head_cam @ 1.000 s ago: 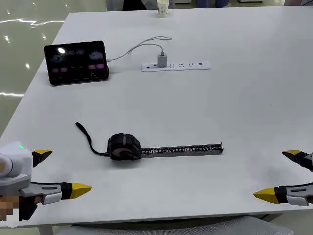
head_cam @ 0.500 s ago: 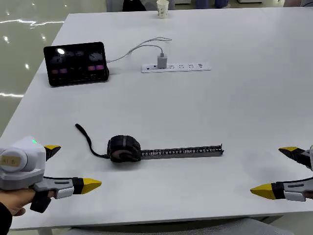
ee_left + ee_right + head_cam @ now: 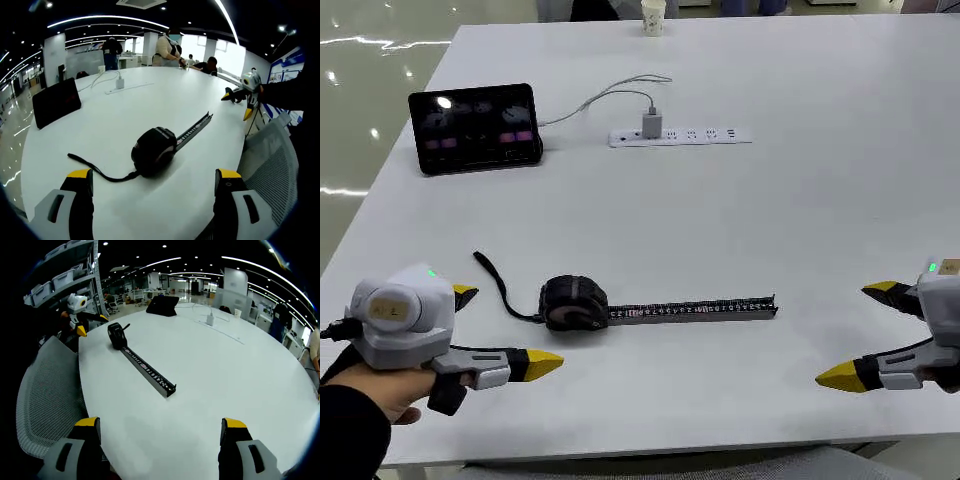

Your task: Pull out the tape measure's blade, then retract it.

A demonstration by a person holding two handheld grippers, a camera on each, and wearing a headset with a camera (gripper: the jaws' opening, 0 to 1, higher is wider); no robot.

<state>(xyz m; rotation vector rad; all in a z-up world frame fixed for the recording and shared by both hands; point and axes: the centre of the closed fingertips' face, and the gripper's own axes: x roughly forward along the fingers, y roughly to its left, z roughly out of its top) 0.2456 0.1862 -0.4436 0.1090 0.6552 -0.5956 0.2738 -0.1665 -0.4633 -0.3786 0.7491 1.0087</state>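
Your fingers on both sides stand wide apart and hold nothing.

In the head view the left gripper (image 3: pixel 515 326) sits just left of the tape measure (image 3: pixel 573 301) and nearer to you. The tape measure lies on the white table (image 3: pixel 800 200) with its blade (image 3: pixel 695 309) already run out to the right. The right gripper (image 3: pixel 842 334) is well apart from the blade's tip and partly cut off by the frame edge. I judge the left is nearer the case, and the long axis runs left to right.

In the left gripper view the case lies dead ahead between the spread jaws, with its strap (image 3: pixel 95 167) trailing left.

In the right gripper view the blade points toward you, hook (image 3: pixel 170 389) nearest. I can't make out the case's lock.
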